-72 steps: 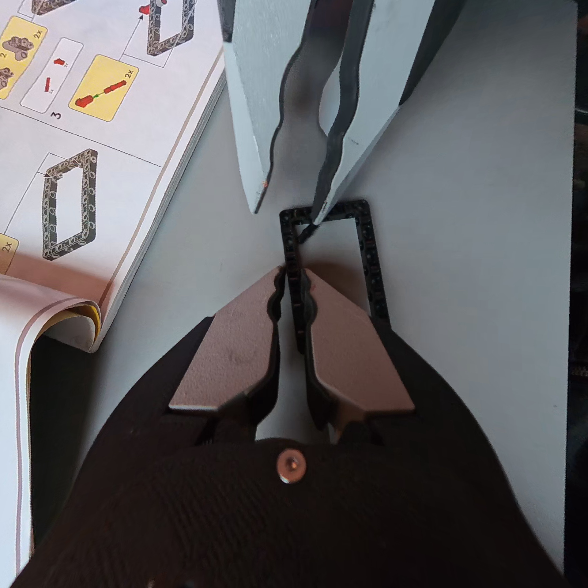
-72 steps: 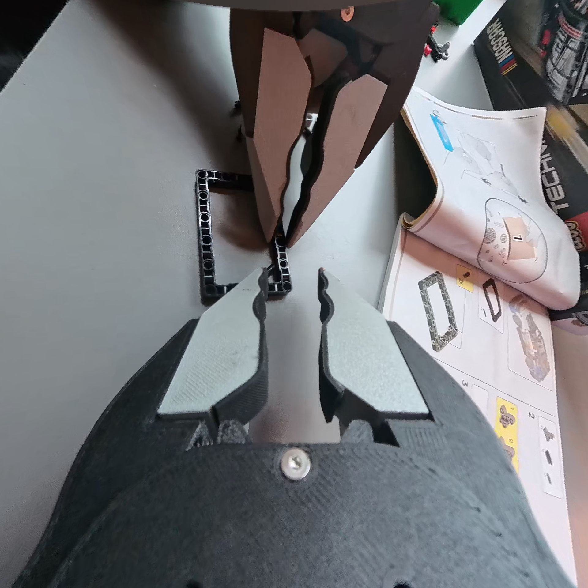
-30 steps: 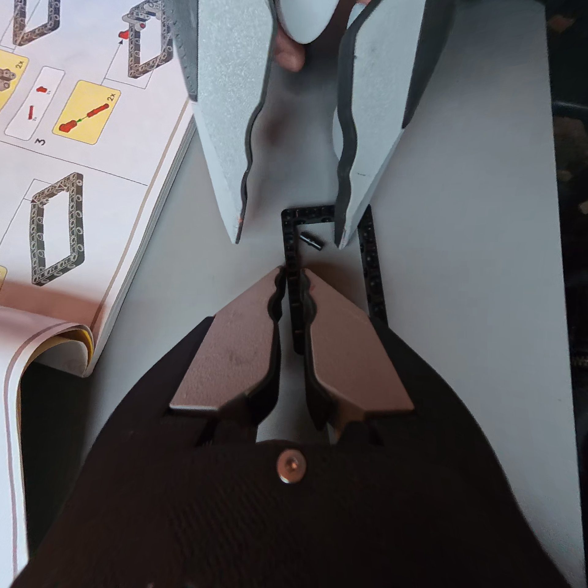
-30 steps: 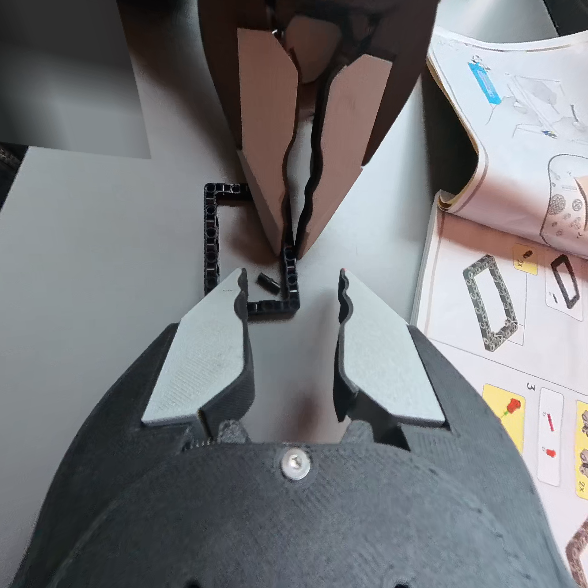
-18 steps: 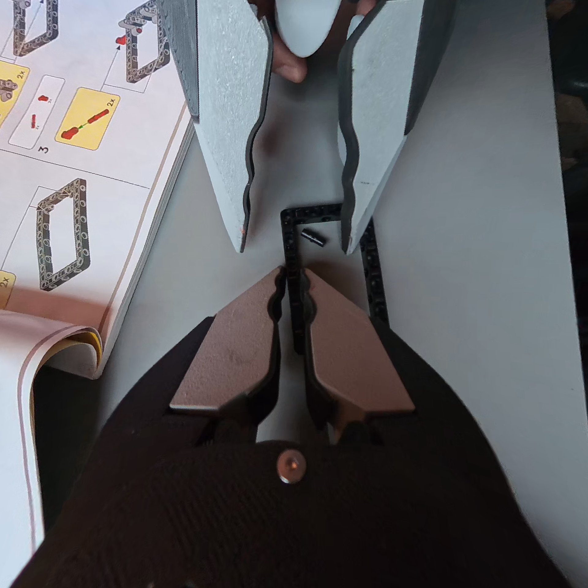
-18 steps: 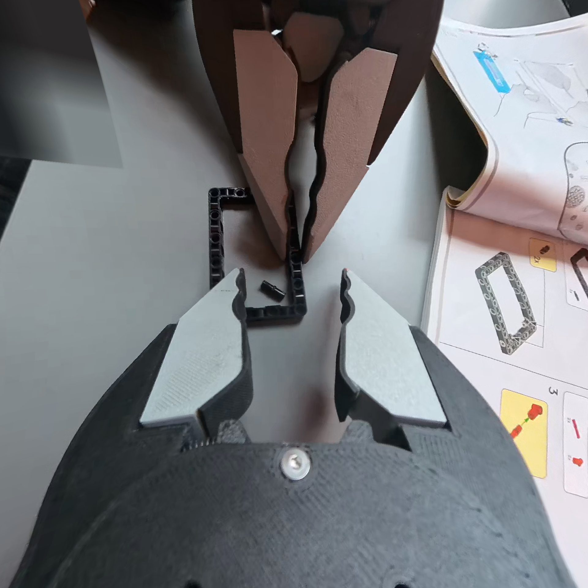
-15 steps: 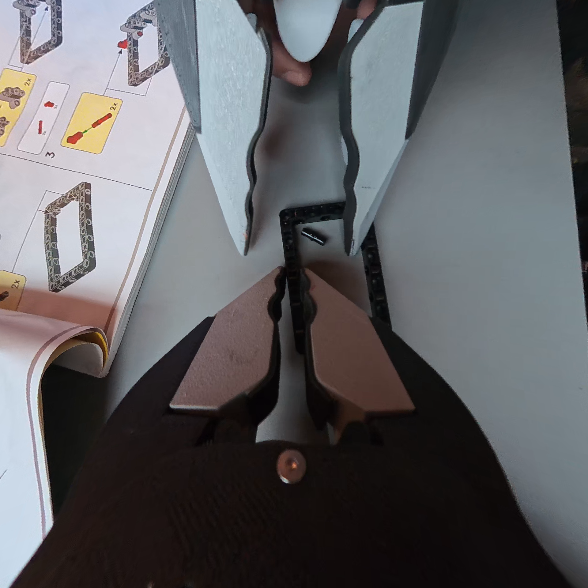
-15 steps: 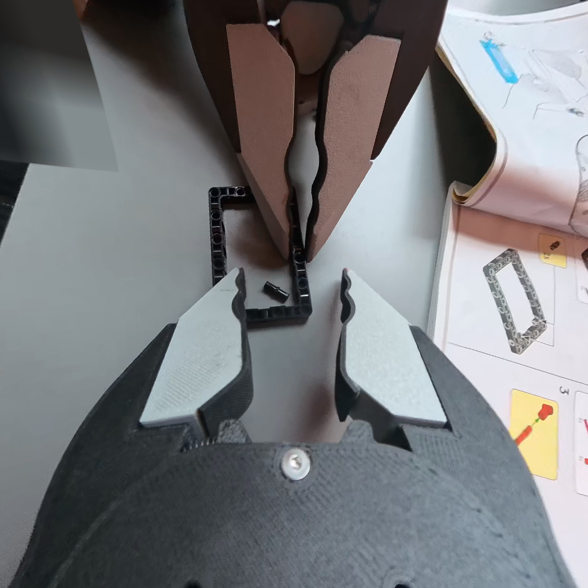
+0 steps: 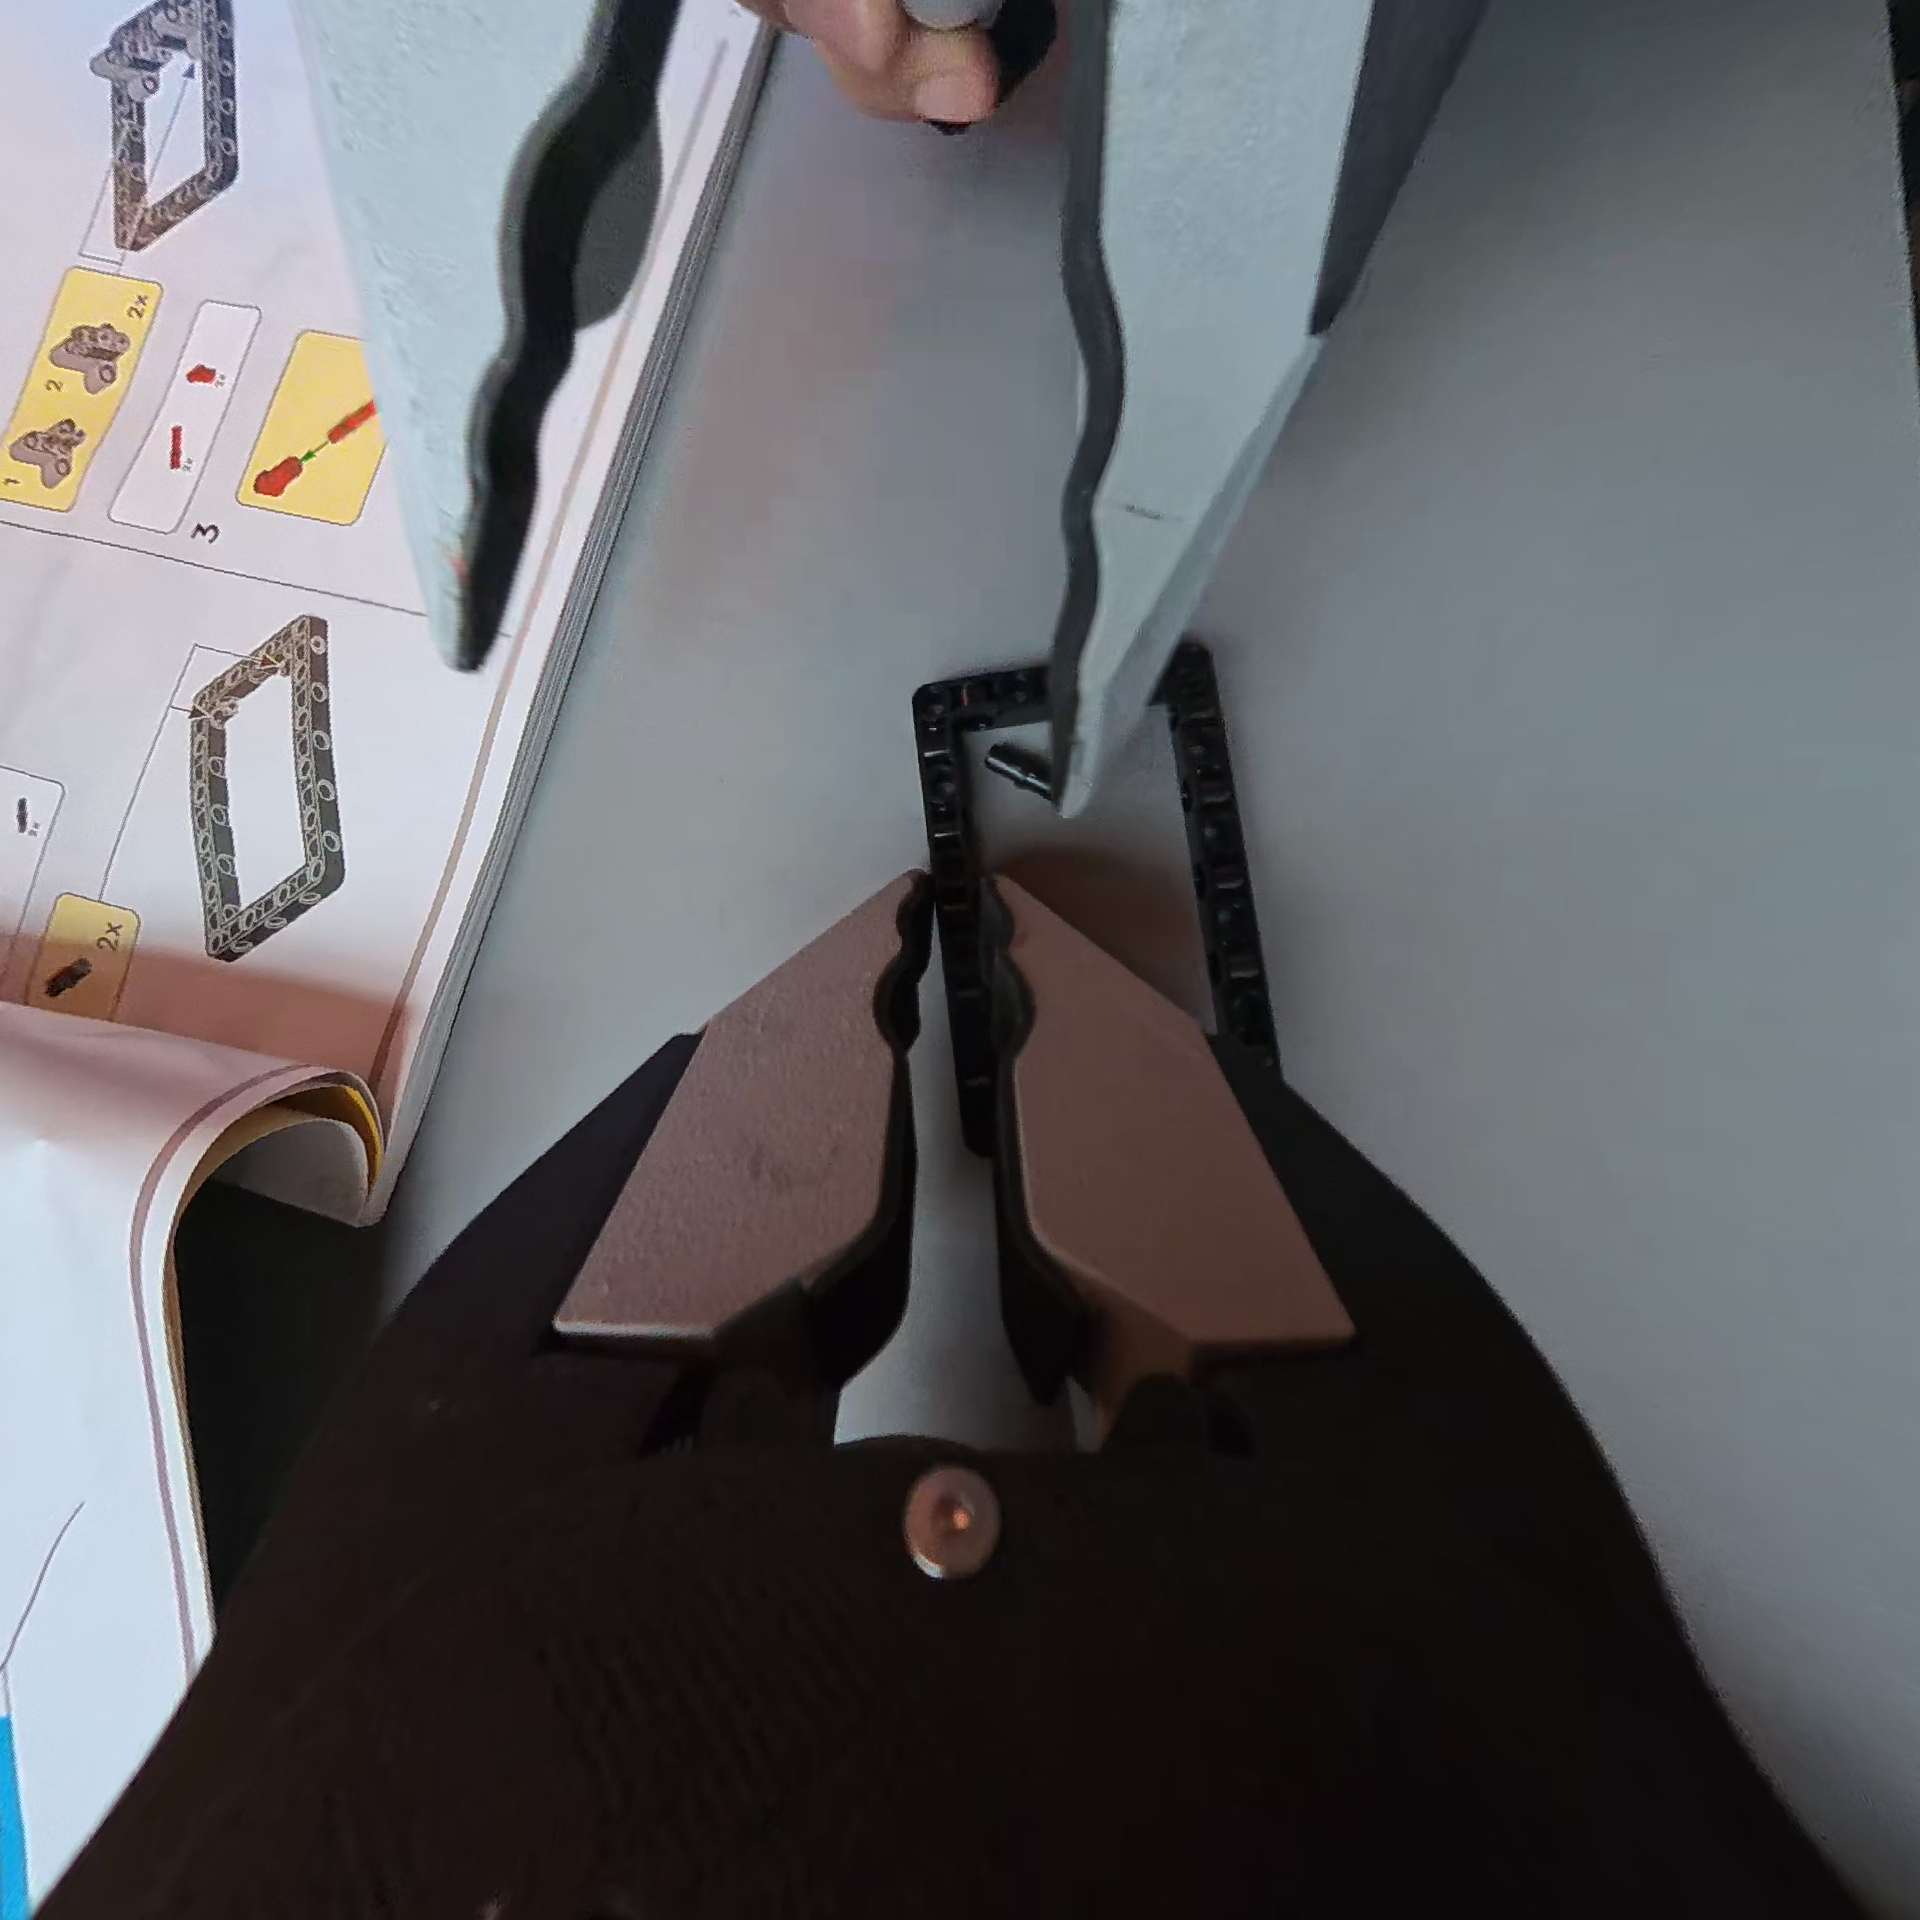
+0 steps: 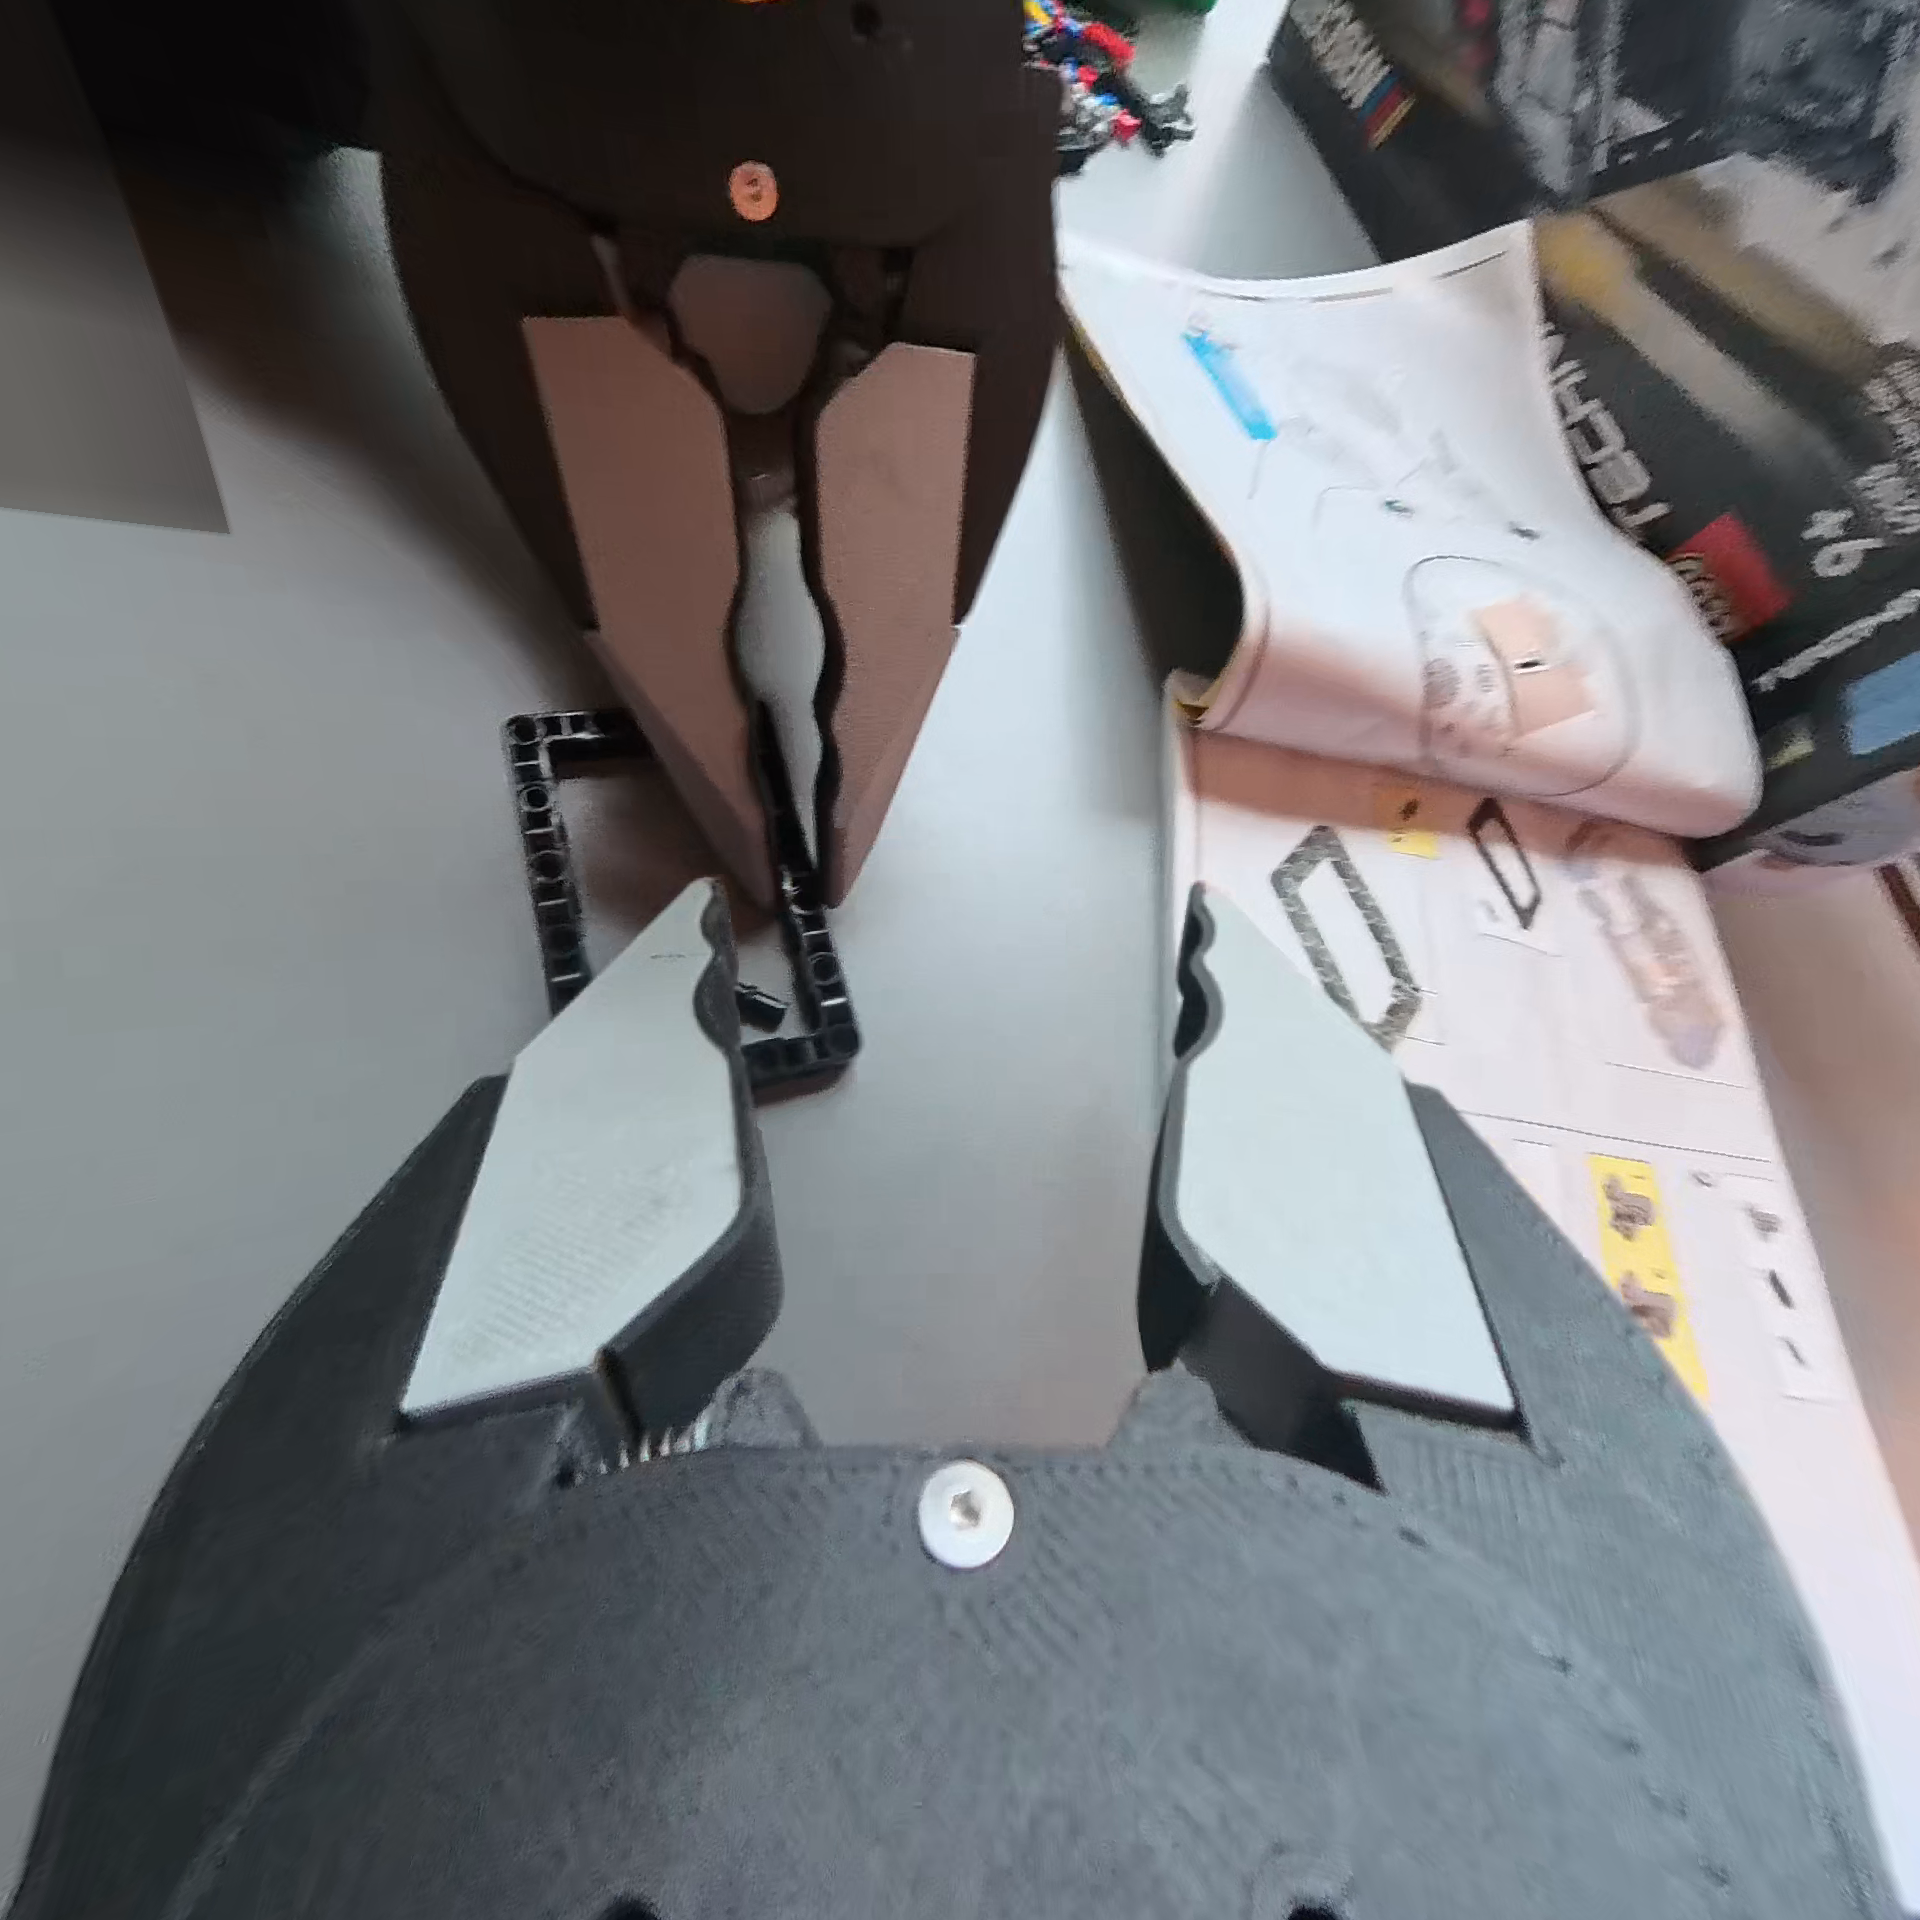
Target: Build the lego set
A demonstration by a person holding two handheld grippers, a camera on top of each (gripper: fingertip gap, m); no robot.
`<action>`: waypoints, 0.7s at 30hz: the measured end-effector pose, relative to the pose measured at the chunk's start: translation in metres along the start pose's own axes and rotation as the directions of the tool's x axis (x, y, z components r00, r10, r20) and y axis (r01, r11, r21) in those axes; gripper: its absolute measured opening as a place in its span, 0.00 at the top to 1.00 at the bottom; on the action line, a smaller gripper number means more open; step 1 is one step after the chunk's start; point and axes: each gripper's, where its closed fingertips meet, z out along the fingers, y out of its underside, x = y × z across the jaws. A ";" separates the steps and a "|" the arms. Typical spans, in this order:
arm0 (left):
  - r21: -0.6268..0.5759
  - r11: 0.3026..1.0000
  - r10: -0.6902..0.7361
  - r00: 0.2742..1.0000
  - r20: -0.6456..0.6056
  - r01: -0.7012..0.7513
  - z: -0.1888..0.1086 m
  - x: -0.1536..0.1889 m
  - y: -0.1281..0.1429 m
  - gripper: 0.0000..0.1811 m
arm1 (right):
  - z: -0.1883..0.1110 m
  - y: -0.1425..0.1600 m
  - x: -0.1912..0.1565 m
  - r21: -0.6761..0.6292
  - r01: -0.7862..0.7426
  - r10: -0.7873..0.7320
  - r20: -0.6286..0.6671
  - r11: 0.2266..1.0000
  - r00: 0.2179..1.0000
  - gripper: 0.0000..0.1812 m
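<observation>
A black rectangular Technic frame (image 9: 1210, 831) lies flat on the grey table (image 9: 1558, 935). My left gripper (image 9: 958, 883), with brown fingers, is shut on the frame's left long side. A small black pin (image 9: 1013, 769) lies loose on the table inside the frame, near its far corner. My right gripper (image 9: 769, 722), with grey fingers, faces the left one and is wide open and empty. One of its fingertips rests over the frame beside the pin. In the right wrist view the frame (image 10: 540, 831), pin (image 10: 758, 1003), left gripper (image 10: 800, 894) and right gripper (image 10: 953, 899) all show.
An open instruction booklet (image 9: 208, 623) lies left of the frame; it also shows in the right wrist view (image 10: 1455, 935). A dark set box (image 10: 1662, 208) stands behind it. Loose coloured bricks (image 10: 1101, 83) lie at the far table end. A person's fingertip (image 9: 914, 83) shows on the right gripper's handle. The tips of one gripper are about 4 centimeters away from the tips of the other.
My right gripper, nearly shut on the pin at the frame's corner, has opened wide and let it go. The pin now lies inside the frame. My left gripper has kept its hold.
</observation>
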 end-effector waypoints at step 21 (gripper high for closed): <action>0.008 1.000 0.002 1.000 0.011 -0.002 0.001 0.001 -0.002 0.96 | -0.026 -0.006 0.008 -0.030 -0.253 0.253 -0.026 0.967 0.967 0.63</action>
